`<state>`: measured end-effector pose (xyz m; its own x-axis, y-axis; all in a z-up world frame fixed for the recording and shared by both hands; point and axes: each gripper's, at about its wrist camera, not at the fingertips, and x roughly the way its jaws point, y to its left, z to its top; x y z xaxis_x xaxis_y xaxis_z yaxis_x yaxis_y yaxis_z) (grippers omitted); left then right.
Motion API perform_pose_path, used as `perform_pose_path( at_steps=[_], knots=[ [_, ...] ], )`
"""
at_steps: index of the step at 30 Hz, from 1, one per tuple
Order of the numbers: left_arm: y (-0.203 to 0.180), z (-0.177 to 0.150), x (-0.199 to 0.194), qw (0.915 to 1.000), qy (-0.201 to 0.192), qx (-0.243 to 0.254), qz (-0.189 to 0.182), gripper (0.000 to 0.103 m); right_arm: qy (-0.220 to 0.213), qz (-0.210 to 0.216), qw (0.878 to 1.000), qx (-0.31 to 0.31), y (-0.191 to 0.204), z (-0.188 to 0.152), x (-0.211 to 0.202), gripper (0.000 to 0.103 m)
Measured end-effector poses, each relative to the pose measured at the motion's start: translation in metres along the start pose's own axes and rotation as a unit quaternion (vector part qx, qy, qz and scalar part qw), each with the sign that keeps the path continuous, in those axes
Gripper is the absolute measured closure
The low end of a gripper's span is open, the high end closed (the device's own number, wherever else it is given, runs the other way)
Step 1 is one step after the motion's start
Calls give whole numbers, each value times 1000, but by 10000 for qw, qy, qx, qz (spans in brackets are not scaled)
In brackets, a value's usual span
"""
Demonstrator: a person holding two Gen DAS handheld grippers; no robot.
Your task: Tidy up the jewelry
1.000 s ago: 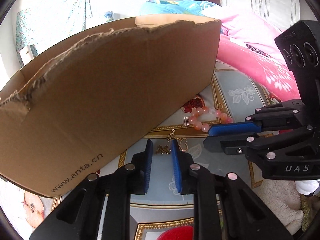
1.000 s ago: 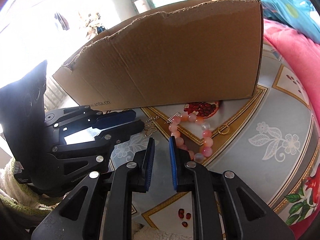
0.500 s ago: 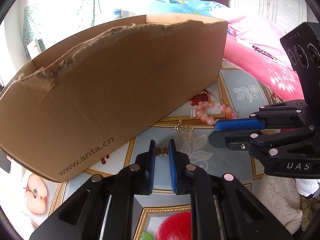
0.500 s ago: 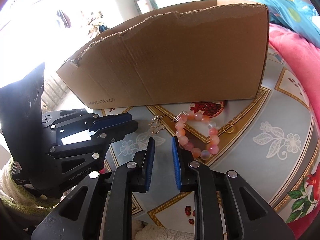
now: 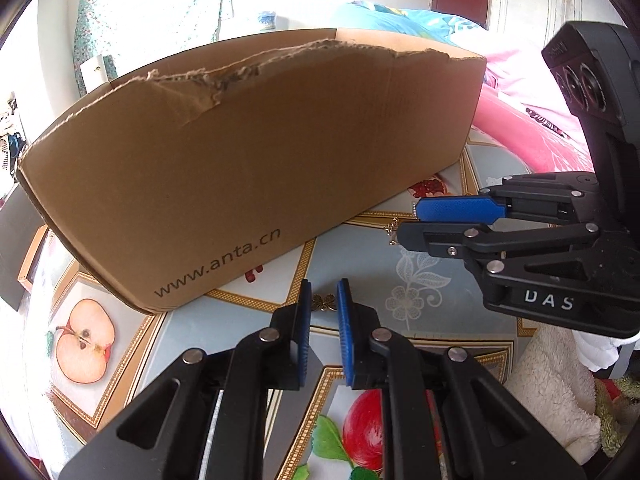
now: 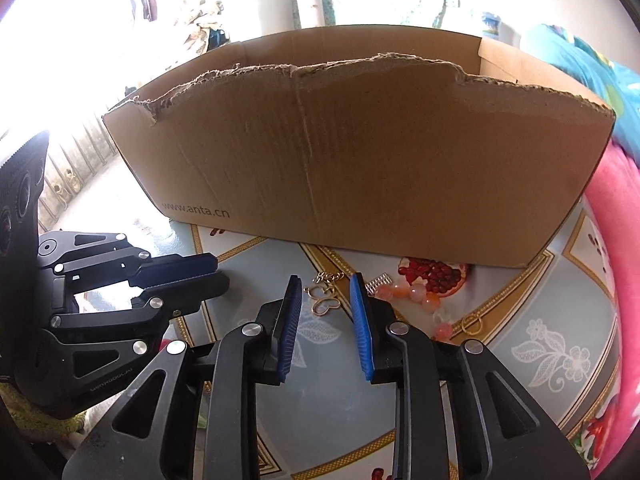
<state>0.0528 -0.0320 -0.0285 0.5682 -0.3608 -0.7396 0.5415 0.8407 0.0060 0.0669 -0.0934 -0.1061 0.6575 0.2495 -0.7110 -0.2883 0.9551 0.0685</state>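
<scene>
A small bronze bow-shaped charm (image 5: 325,303) sits pinched between the blue pads of my left gripper (image 5: 323,296), which is shut on it just above the tablecloth. My right gripper (image 6: 326,300) has its jaws opening. A gold butterfly pendant (image 6: 322,300) with a short chain lies on the cloth between them, untouched. A pink bead bracelet (image 6: 416,294), a silver clip (image 6: 379,280) and a gold ring (image 6: 472,324) lie to its right. The torn cardboard box (image 6: 360,152) stands right behind the jewelry. In the left wrist view the right gripper (image 5: 408,220) reaches in from the right.
The box (image 5: 240,168) fills the back of both views. A fruit-print tablecloth (image 5: 416,280) covers the table. A pink blanket (image 6: 616,208) lies at the right and a white fluffy cloth (image 5: 548,380) at the near right. The left gripper (image 6: 218,272) sits close beside my right one.
My left gripper closed on the bow charm and carried it left, away from the other pieces. My right gripper shifted left from the bracelet to the butterfly pendant, and its jaws widened.
</scene>
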Motion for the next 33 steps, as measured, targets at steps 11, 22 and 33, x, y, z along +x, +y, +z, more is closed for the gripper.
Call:
perform_pose_path(
  at_steps=[11,22,33],
  knots=[
    [5,-2,-2,9999,-31,-116,-74,91,240,-169,9989,-357,24,2,6,92],
    [5,-2,-3,9998,-46,-153,-96,91,382,-56,9990,-240,37,-10,-7,92],
    [6,-2,-3,9998,-33,-144,-101,91,361,140,9992,39,18,-16,-26,89]
  ],
)
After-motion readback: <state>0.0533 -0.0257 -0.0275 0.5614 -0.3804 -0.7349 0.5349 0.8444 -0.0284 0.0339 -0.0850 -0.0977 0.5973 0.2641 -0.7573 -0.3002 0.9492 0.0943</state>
